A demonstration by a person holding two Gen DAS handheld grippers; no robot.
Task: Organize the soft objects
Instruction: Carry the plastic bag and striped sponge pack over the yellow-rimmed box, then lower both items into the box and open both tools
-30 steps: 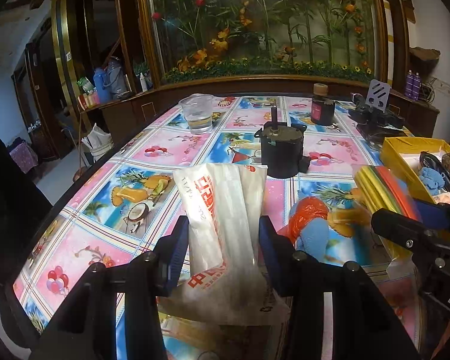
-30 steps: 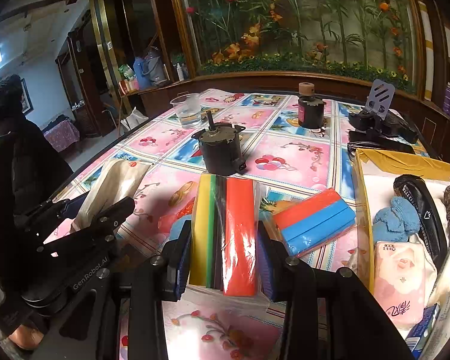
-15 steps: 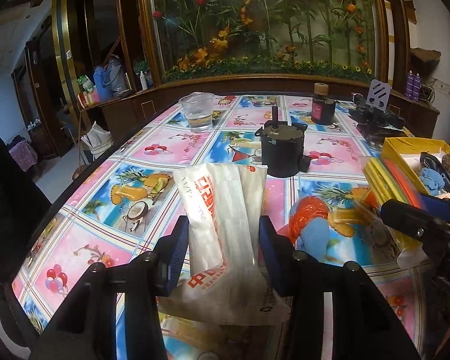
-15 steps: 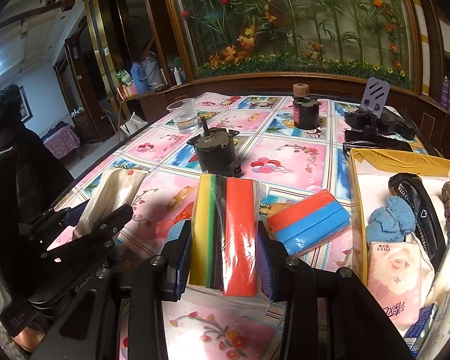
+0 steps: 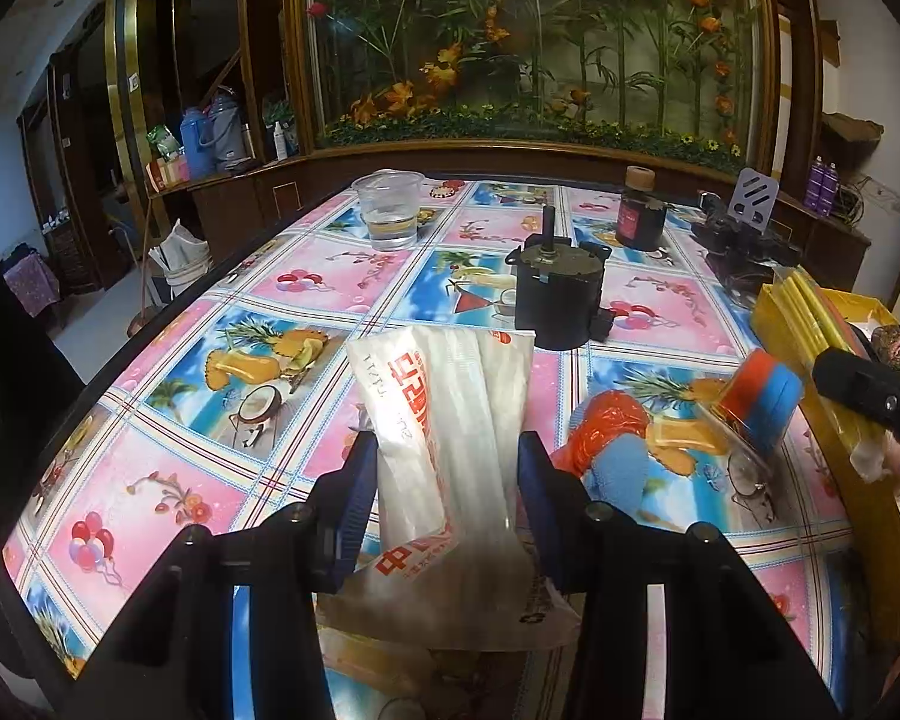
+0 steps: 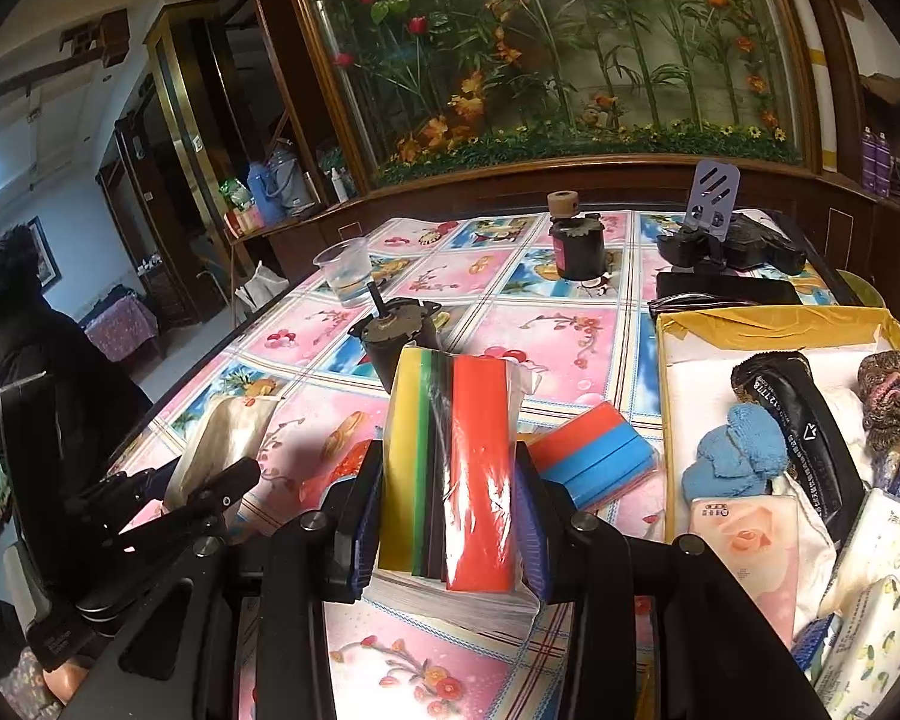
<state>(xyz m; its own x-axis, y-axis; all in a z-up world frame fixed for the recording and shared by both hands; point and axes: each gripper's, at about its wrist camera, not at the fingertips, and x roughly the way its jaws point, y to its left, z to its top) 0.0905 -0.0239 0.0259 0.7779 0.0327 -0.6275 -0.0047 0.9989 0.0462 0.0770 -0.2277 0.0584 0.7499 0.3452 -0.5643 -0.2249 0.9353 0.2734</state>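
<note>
My left gripper (image 5: 447,468) is shut on a white plastic packet with red lettering (image 5: 450,420), held above the tablecloth. My right gripper (image 6: 450,480) is shut on a bagged stack of coloured foam sheets (image 6: 456,462), yellow, green, black and red. In the left wrist view that stack (image 5: 810,312) shows at the right edge, by the yellow box (image 5: 774,312). A red and blue sponge block (image 6: 594,456) lies on the table between the stack and the yellow box (image 6: 666,396). An orange and blue soft bundle (image 5: 615,438) lies right of the left gripper.
The box holds a blue cloth (image 6: 735,456), a black slipper (image 6: 804,420), tissue packs (image 6: 750,552) and a brown scrubber (image 6: 888,390). On the table stand a black motor (image 5: 555,294), a clear cup (image 5: 387,210), a dark jar (image 5: 639,210) and a phone stand (image 6: 711,204). A person in black (image 6: 24,360) is at left.
The right gripper has carried the coloured sheet stack rightward and slightly up, nearer the yellow box. The left gripper with its packet has kept still.
</note>
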